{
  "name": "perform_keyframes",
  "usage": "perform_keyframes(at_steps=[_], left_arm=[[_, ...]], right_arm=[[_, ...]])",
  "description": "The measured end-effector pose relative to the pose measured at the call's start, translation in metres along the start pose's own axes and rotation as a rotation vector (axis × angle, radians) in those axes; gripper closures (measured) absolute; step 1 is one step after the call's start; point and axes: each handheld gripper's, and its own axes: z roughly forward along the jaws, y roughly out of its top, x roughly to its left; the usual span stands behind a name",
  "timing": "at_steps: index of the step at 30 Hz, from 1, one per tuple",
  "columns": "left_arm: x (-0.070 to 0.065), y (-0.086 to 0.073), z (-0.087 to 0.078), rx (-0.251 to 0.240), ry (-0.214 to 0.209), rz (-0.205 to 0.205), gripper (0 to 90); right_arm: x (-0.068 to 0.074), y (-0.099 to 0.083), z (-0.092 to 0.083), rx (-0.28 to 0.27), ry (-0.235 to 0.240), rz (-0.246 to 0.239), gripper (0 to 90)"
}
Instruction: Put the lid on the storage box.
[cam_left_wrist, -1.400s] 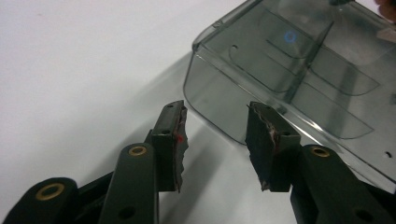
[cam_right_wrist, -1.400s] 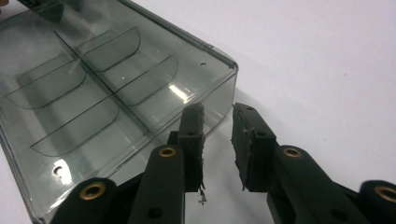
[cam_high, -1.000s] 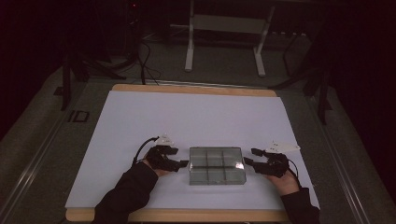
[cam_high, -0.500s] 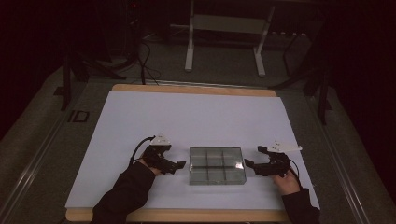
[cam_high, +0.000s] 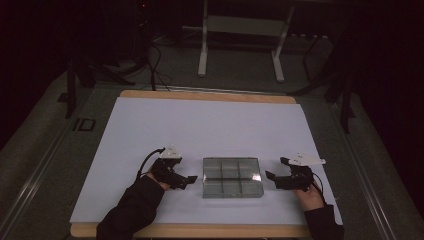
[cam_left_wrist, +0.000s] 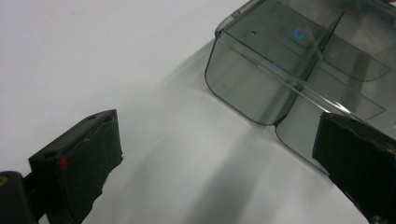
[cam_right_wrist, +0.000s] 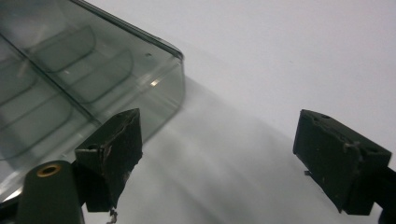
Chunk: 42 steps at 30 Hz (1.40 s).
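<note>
Clear smoky six-compartment plastic box (cam_high: 232, 177), empty, flat on white table sheet (cam_high: 210, 130), near front edge

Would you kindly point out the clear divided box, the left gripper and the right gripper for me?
clear divided box (cam_high: 232, 177): high view, on its central divider.
left gripper (cam_high: 190, 179): high view, midway between its fingertips.
right gripper (cam_high: 269, 176): high view, midway between its fingertips.
</note>
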Motion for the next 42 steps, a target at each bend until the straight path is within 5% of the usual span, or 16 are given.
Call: perform_keyframes(at_steps=[12,42], left_arm=[[0.003,-0.011,-0.011,0.006,0.002,-0.001,2.7],[-0.002,-0.046,-0.033,0.036,0.102,-0.006,2.8]], right_arm=[[-0.002,-0.012,-0.012,0.008,-0.032,0.012,15.6],[0.003,-0.041,-0.032,0.05,-0.097,0.037,15.5]])
